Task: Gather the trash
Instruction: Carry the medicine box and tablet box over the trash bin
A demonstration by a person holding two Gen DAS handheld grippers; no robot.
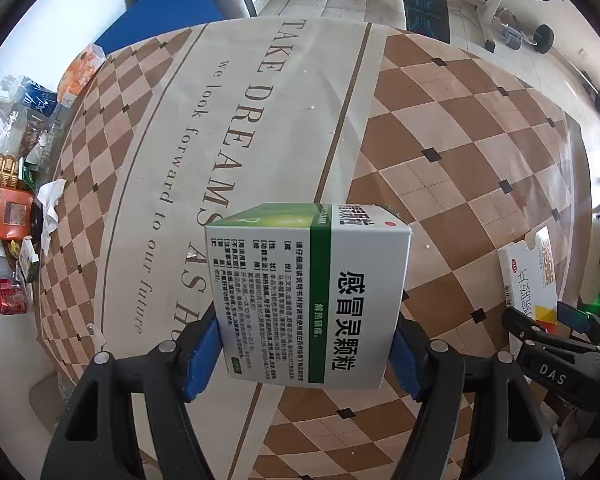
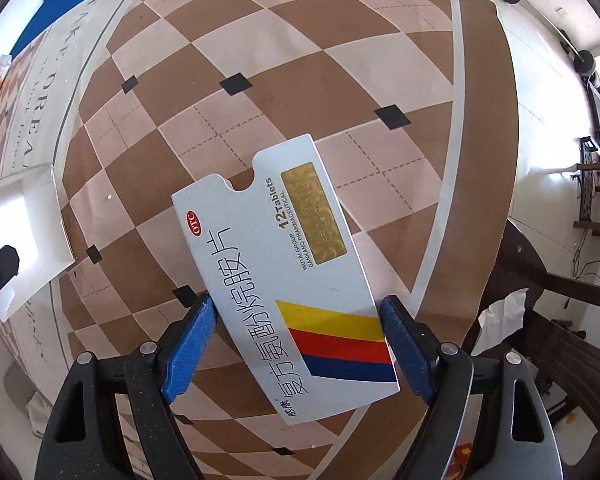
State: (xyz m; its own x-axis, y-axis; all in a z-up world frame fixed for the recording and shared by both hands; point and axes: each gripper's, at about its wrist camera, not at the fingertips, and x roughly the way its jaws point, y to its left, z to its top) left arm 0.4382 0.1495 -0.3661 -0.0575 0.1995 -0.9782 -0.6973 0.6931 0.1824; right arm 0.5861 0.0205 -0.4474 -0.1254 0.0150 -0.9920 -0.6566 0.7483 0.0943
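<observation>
above the table (image 1: 440,128) — both grippers seemingly clamp medicine boxes (image 1: 308,296).

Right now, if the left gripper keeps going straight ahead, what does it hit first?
The left gripper is shut on the green and white medicine box, so that box leads. Beyond it lies only the checkered tablecloth; it would probably meet that first, though depth is unclear.

A brown-and-cream checked tablecloth (image 1: 440,128) covers the table; beyond its far edge, pale tiled floor (image 1: 340,0), white weight bench (image 1: 490,8), dumbbells (image 1: 544,38).
</observation>
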